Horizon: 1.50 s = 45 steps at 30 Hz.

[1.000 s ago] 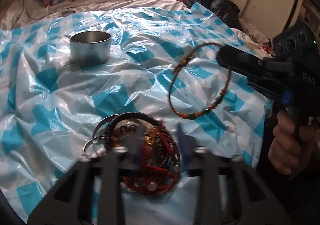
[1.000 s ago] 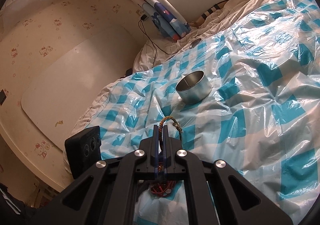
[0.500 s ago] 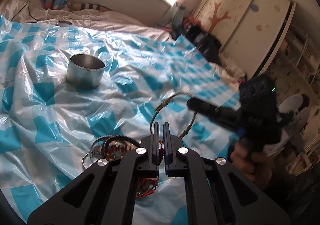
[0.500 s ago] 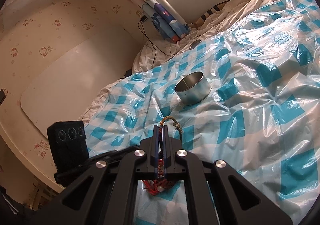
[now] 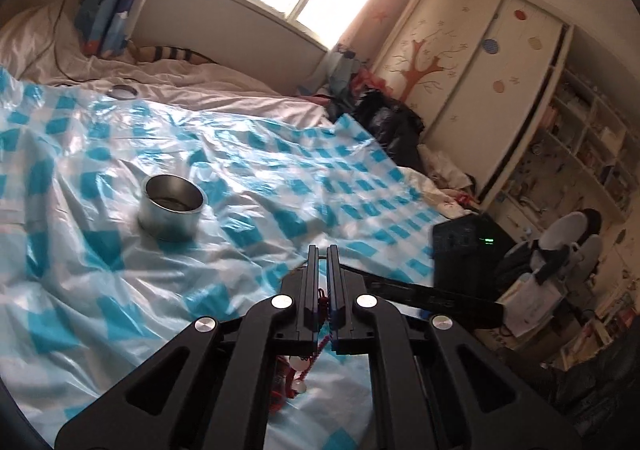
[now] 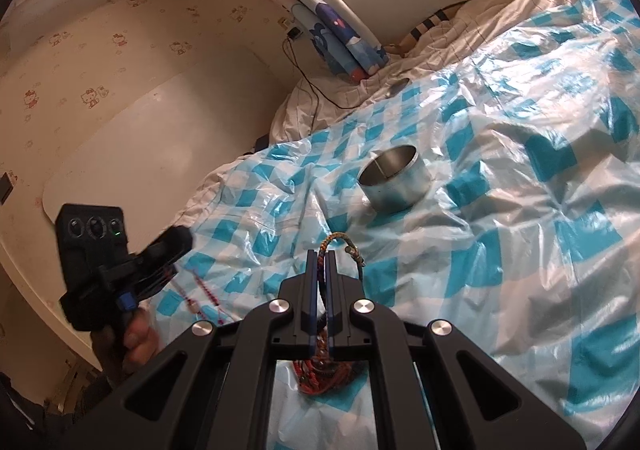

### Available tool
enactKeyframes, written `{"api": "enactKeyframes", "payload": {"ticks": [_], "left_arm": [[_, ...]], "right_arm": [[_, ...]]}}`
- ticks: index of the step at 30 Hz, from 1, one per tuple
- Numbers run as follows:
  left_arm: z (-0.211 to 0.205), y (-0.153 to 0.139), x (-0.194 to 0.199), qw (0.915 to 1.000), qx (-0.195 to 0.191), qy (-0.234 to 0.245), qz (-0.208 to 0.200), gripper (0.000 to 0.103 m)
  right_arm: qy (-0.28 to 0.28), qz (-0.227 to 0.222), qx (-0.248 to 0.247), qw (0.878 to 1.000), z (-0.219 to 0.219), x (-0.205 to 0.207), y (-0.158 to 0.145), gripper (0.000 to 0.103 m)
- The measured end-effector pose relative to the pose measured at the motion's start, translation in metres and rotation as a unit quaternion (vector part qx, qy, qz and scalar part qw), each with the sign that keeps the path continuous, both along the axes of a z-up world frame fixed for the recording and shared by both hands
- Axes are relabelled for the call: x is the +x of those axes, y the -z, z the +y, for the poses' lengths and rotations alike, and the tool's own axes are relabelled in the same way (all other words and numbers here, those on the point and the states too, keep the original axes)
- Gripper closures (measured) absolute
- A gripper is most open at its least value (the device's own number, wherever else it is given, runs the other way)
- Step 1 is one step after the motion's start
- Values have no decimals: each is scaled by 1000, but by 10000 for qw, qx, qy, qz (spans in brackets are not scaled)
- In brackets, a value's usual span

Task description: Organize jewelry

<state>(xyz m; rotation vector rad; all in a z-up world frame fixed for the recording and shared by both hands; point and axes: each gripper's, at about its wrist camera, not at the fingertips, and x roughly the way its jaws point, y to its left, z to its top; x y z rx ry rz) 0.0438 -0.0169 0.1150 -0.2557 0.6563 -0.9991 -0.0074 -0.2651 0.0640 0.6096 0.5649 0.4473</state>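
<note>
The left gripper [image 5: 323, 250] is shut tight on a red string bracelet [image 5: 294, 374] that hangs straight down at the bottom middle of its view. The right gripper [image 6: 321, 256] is pinched on a braided bracelet [image 6: 340, 240] looping up above its tips in the middle. Carry each slowly over the metal tin [image 6: 394, 180] and lower the dangling end in before letting go.

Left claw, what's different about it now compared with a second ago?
The left claw closed on a red beaded bracelet from the pile and lifted it off the checked sheet. The right claw stayed shut on the braided bracelet, and the metal tin hasn't moved.
</note>
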Motion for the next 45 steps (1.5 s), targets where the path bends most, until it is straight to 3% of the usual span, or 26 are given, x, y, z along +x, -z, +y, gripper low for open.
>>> {"api": "enactKeyframes", "payload": {"ticks": [5, 10, 16, 20, 24, 30, 32, 34, 37, 39, 41, 43, 45], "left_arm": [[-9, 3, 28, 9996, 188, -190, 70, 100], [-31, 8, 66, 9981, 498, -358, 99, 100], [-54, 11, 112, 9960, 685, -564, 132, 100], [-73, 11, 142, 9946, 836, -610, 50, 100], [-87, 16, 168, 9938, 860, -705, 67, 100], [-96, 46, 207, 9913, 809, -1002, 274, 100], [-98, 64, 221, 9871, 1016, -1160, 422, 100], [-103, 89, 239, 9759, 1572, -1300, 774, 99], [-108, 112, 246, 9530, 2494, -1445, 935, 91], [-102, 107, 239, 9525, 2569, -1448, 754, 86], [-90, 93, 227, 9551, 2470, -1534, 569, 62], [-76, 76, 210, 9580, 2310, -1674, 299, 47], [-62, 62, 191, 9589, 2224, -1761, 66, 44]], "right_arm": [[-42, -185, 65, 9998, -9, 22, -17, 99], [-100, -150, 93, 9998, -22, 70, -23, 99], [136, 108, 195, 9997, -40, 121, -6, 99], [196, 377, 290, 9987, -42, 133, 10, 99], [169, 367, 308, 9987, -41, 132, 10, 99], [98, 234, 377, 9990, -39, 127, 1, 99], [77, 243, 390, 9989, -39, 128, 1, 99], [84, 270, 383, 9989, -39, 129, 3, 99], [99, 319, 380, 9987, -39, 130, 5, 99], [102, 323, 366, 9988, -38, 130, 5, 99], [109, 322, 309, 9989, -37, 130, 5, 99], [120, 338, 249, 9990, -35, 130, 6, 99], [120, 362, 213, 9990, -34, 131, 8, 99]]}}
